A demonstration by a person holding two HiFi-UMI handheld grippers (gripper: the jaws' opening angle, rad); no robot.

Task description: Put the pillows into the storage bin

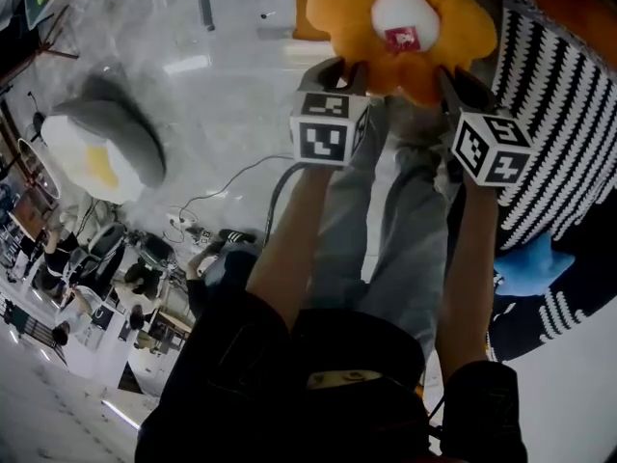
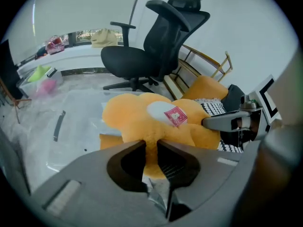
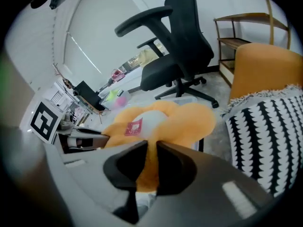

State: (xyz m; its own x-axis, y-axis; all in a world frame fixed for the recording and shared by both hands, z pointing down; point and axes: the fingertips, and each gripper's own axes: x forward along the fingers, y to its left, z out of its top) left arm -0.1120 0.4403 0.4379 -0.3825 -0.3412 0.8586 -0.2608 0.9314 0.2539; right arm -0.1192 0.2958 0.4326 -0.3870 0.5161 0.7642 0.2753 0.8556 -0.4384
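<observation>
- The left claw [image 2: 150, 143] is pinched nearly closed on the lower edge of an orange flower pillow [image 2: 156, 119]; the plush fills the narrow gap between its jaws.
- The right claw [image 3: 152, 145] is closed the same way on the same pillow's opposite lower petal, orange plush squeezed between its jaws.
- The flower pillow hangs between and just ahead of both claws, its white centre and small red tag facing up.
- In the head view the claws sit side by side, near each other, with the pillow spreading beyond their tips.
- A black-and-white striped pillow [image 3: 265, 136] lies just right of the right claw.
- A grey, white and yellow egg pillow [image 1: 101, 152] lies well off to the left of the left claw.
- A clear plastic bin [image 2: 71, 145] lies ahead of the left claw and to its left, partly behind the flower pillow.
- A black office chair [image 2: 161, 41] stands farther off, beyond both claws.
</observation>
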